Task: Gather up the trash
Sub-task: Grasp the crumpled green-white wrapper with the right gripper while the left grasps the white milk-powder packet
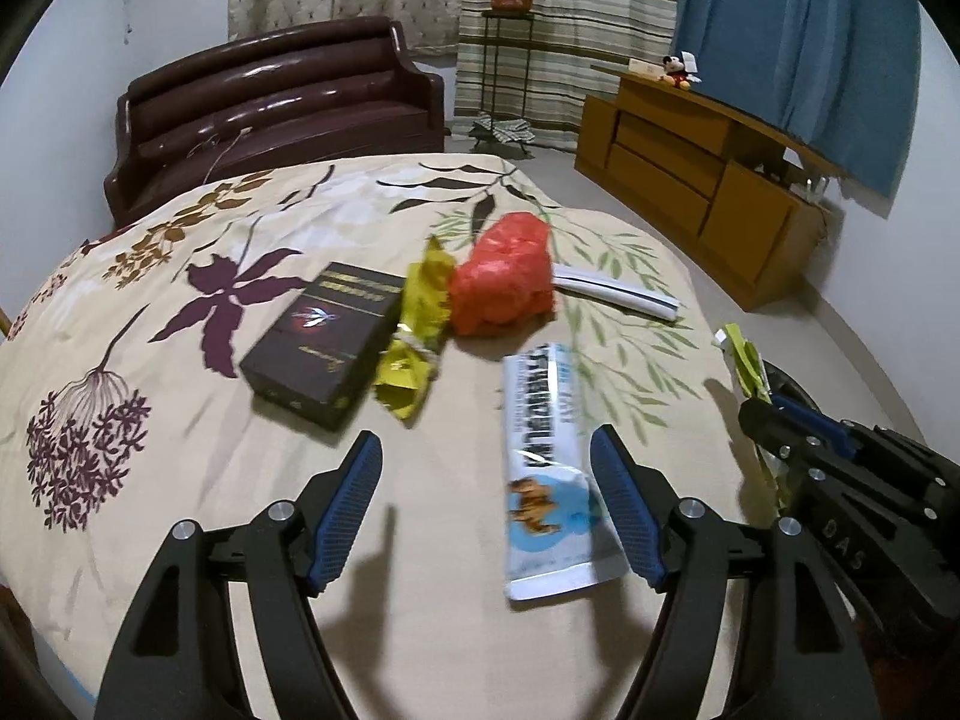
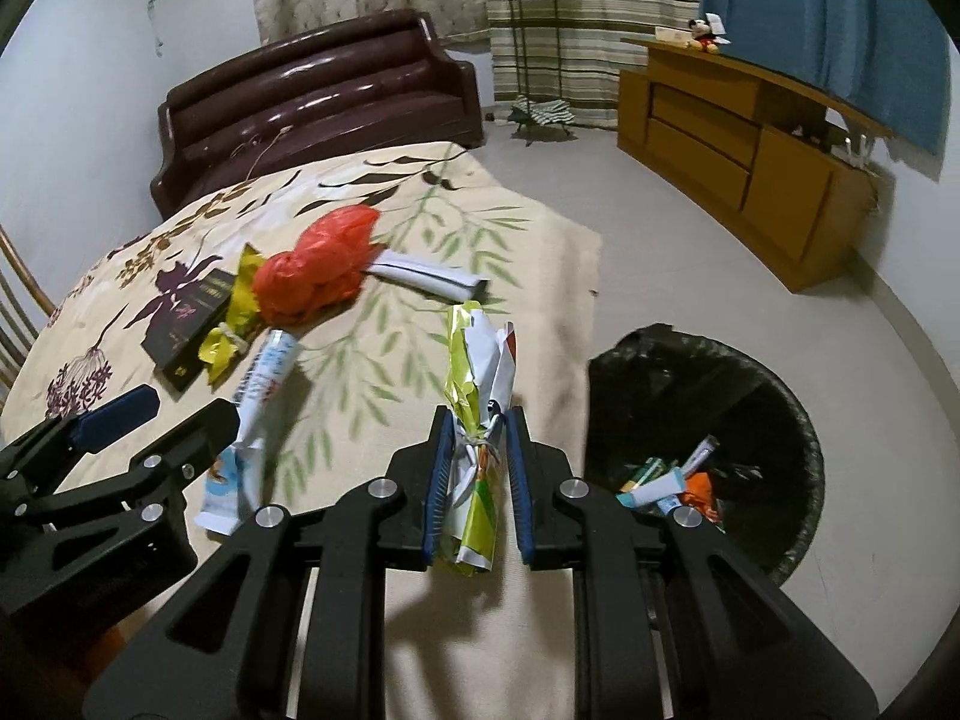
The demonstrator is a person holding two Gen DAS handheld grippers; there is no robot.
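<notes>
Partly done, to judge from bin and desk.

On the desk (image 1: 420, 630), covered with a floral cloth, left to collect from largest down: a dark box (image 1: 324, 342) (perhaps not trash, hard to say), a red bag (image 1: 504, 276), a white-blue pouch (image 1: 546, 462), a yellow wrapper (image 1: 417, 336) and a folded white paper (image 1: 618, 294). All near each other in the middle, with the wrapper touching the box and the bag.

Already in the bin (image 2: 630, 372), on the floor just beside the desk: some small packets (image 2: 666, 480).

Left claw (image 1: 486, 435): wide, holding nothing, above the near end of the pouch, which lies close to the right-hand finger. Probably the next thing to take.

Right claw (image 2: 478, 417): narrow, closed on a bundle (image 2: 477, 360) of yellow and white wrappers tied in the middle, above the desk edge and not yet over the bin. Next, probably, to carry it to the right and drop it.

Only in the right view: the bin with its contents, and the grip on the bundle. In the left view only the bundle's tip, at the right edge. Only in the left view: the wide gap of the left claw and the pouch inside it.
</notes>
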